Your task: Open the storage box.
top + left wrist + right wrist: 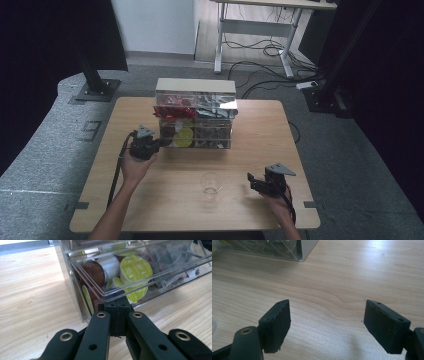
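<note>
A clear plastic drawer organiser (195, 120) with a pale top stands at the far middle of the wooden table (150, 200). Its lower left drawer (150, 277) is pulled out a little and holds coffee capsules with yellow-green lids (136, 268), a brown one (95, 272) and a white one (110, 265). My left gripper (162, 143) (117, 302) is shut, its tips right at that drawer's front lip; whether a handle is pinched I cannot tell. My right gripper (251, 179) (327, 322) stands open above bare wood near the table's front right, with nothing between its pads.
An empty clear glass cup (211, 184) stands on the table between the two hands, left of the right gripper. The organiser's corner (274, 247) lies far ahead of the right gripper. Beyond the table are a desk frame (260, 25), floor cables (270, 50) and black stand bases (95, 90).
</note>
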Available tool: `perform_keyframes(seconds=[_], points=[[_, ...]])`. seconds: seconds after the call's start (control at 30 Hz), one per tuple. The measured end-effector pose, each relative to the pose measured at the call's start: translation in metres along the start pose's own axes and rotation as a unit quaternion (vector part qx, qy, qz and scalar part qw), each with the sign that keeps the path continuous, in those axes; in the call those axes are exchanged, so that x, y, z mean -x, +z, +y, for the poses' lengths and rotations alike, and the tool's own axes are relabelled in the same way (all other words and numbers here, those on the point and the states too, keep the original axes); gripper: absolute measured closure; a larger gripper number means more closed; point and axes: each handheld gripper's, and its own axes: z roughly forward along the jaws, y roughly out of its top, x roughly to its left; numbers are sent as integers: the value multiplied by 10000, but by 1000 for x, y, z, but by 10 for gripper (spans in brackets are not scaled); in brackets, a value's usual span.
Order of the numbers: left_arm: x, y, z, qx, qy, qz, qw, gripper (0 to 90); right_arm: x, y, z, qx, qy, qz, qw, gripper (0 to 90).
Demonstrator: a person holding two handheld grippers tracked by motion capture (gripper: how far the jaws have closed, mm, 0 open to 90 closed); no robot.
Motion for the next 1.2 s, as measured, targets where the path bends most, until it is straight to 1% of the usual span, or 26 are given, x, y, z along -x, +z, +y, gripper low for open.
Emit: perform_keyframes(seconds=[0.17,0.37,0.63,0.83,0.87,1.0,1.03,1.2], points=[[0,-1,5,34,34,1,10000,900,1,-1,0,4,20,-12,10000,217],[-1,-2,16,85,47,17,10000,900,3,-1,0,6,27,-22,10000,217],[-2,-4,26,164,66,34,9998,900,2,-1,2,44,20,16,10000,219],[-4,-3,31,182,61,12,9998,900,0,0,7,126,34,121,9998,227],[-4,-3,33,173,72,4,9998,900,-1,0,10,181,37,174,9997,231],[-5,-1,33,164,54,-29,9998,900,-3,0,15,240,5,222,9995,238],[-5,0,33,139,62,-23,9999,900,-5,1,19,252,-3,291,9993,238],[-5,0,33,146,56,-31,9999,900,-11,4,25,286,-53,388,9988,242]])
